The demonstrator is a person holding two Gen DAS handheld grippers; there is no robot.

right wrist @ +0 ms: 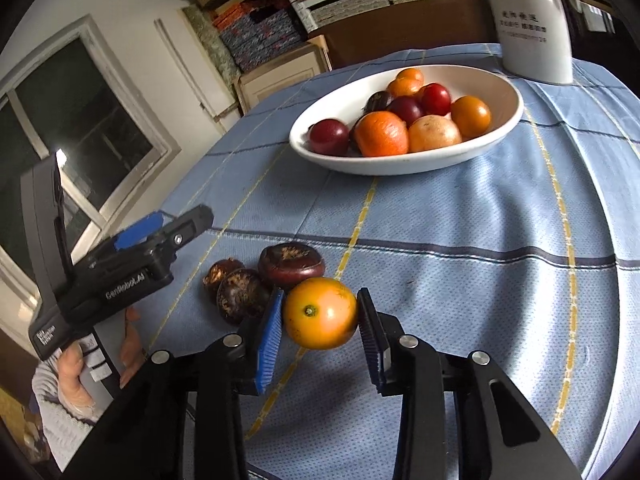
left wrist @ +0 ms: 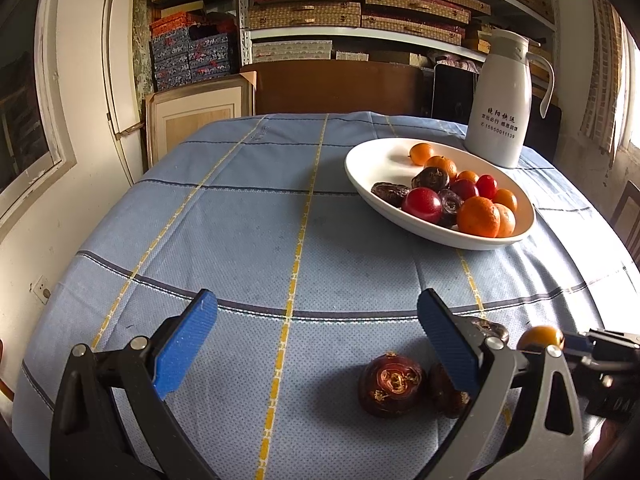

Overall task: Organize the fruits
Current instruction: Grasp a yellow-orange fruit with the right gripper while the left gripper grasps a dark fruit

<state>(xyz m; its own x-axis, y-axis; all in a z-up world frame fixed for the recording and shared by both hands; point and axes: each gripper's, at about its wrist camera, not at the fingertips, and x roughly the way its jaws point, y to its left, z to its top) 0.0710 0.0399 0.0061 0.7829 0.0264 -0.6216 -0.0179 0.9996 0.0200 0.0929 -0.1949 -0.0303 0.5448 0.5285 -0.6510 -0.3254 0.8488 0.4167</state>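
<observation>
right gripper (right wrist: 320, 316): jaws clamped on the small orange fruit (right wrist: 320, 313), one blue pad touching each side; fruit seemed lifted just clear of the surface, though contact underneath was hard to tell from this angle.
why held so: pads met the fruit across its middle, stem scar facing the camera, a centred hold that likely kept the round skin from slipping.
left gripper (left wrist: 316, 336): jaws wide apart, nothing between them, hovering low over the blue checked tablecloth (left wrist: 248, 216).
water chestnuts: three dark ones sat in a cluster on the cloth; the biggest (left wrist: 391, 384) lay at about 5 o'clock in the left wrist view, just inside the right-hand pad, a second (left wrist: 446, 394) partly hidden behind that pad.
chestnuts vs right jaws: cluster (right wrist: 244, 292) at 10 o'clock from the held fruit, the nearest touching or nearly touching the left-hand pad's outer face.
white bowl (right wrist: 344, 160): at 12 o'clock from the right jaws, well apart, holding mixed oranges, red fruits and dark chestnuts.
white jug (left wrist: 502, 100): upright just behind the bowl.
judged step: fruit sorted out of the bowl into groups; orange probably meant for its own spot near the chestnuts.
</observation>
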